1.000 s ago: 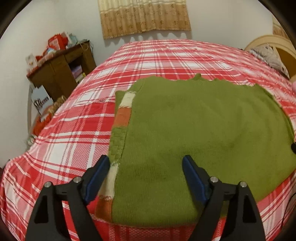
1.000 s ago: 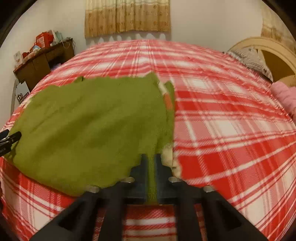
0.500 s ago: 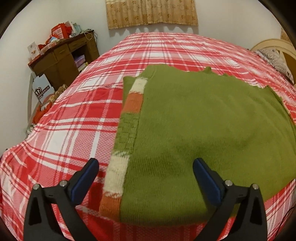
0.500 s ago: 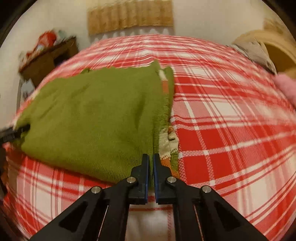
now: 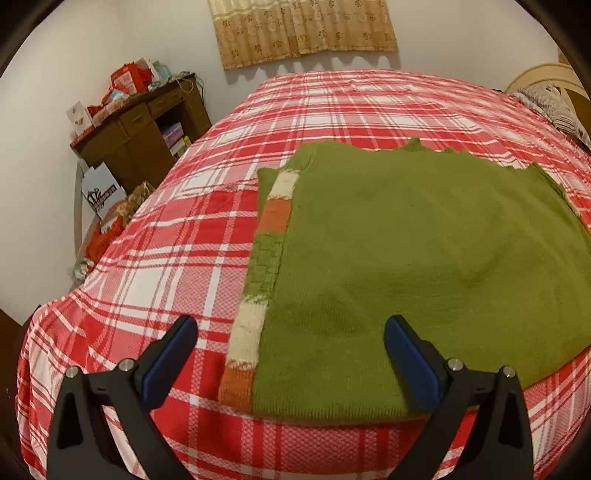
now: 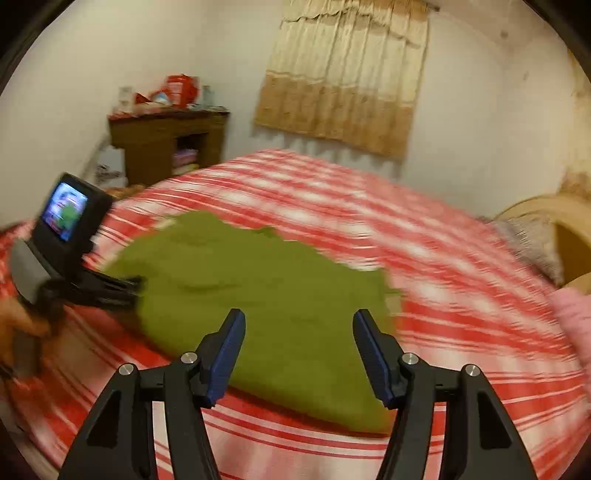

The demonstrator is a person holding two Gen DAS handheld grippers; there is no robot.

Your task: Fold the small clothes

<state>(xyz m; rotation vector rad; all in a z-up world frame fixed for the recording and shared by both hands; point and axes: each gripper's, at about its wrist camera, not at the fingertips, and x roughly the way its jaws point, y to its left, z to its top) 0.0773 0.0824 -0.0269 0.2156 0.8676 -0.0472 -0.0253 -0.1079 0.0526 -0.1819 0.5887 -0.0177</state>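
left gripper point(image 5: 290, 341): jaws spread wide, nothing between the pads; hangs over the near left corner of the sweater, likely staged for the next grab.
right gripper point(image 6: 298, 354): jaws have just been opening, now apart with nothing between them; sits above the near hem, clear of the knit. View is motion-blurred.
green sweater point(image 5: 424, 280): lies flat on the bed, already folded once by the look of it. A striped sleeve point(image 5: 266, 266) in cream, orange and green shows along its left edge, tucked under the body.
bedspread point(image 5: 166, 266): red plaid, serves as the folding surface.
cabinet point(image 5: 144, 136): far left by the wall, cluttered on top, well apart from the work.
curtain point(image 5: 303, 29): on the back wall.
next: probably another fold, my guess only.
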